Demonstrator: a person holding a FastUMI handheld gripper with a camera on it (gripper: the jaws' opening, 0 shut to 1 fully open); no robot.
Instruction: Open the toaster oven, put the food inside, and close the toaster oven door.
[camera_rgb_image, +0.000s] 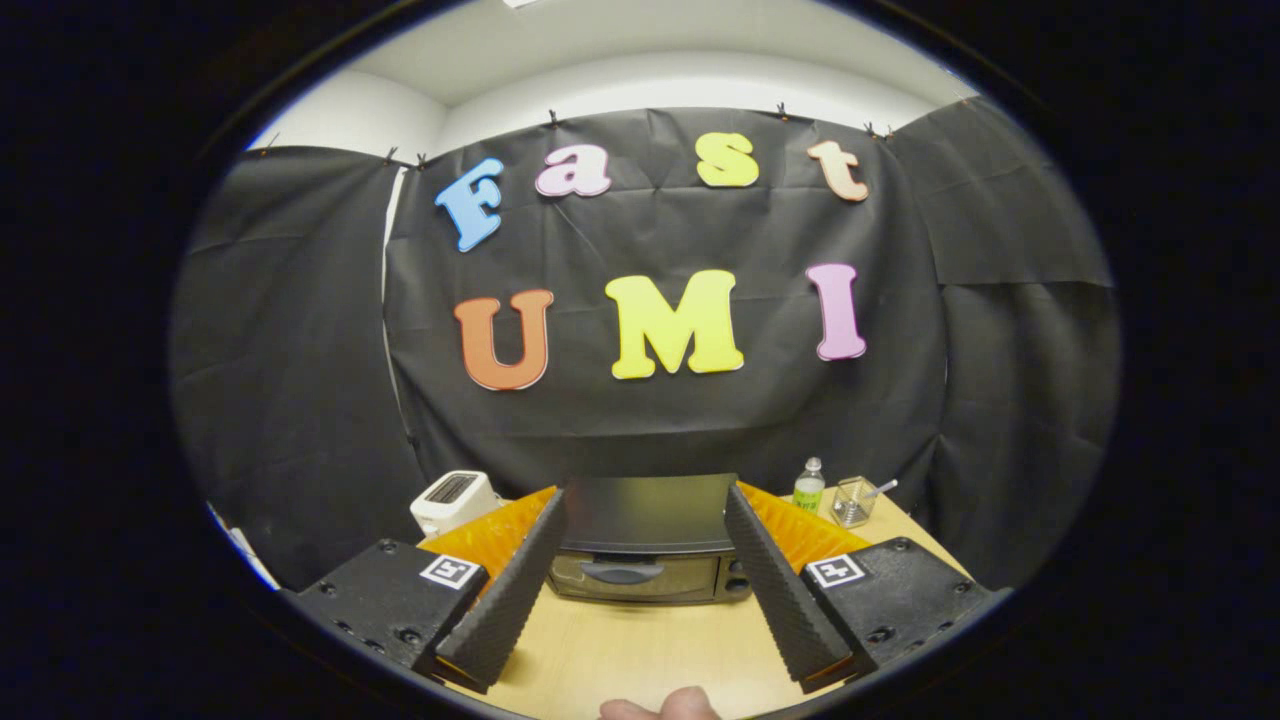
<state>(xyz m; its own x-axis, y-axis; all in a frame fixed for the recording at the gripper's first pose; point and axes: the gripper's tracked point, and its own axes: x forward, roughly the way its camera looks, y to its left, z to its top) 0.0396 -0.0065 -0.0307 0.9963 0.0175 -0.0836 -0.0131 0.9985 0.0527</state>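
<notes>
A dark toaster oven stands on the wooden table beyond my fingers, its glass door shut and the handle across the door's top. My gripper is held above the table and is open, with nothing between its fingers; the oven shows through the gap. Just below the fingers, at the near table edge, lies a pale rounded thing that is only partly visible, so I cannot tell what it is.
A white slot toaster stands left of the oven. To the oven's right are a small bottle with a green label and a clear cup holding a utensil. Black cloth walls close in behind and at both sides.
</notes>
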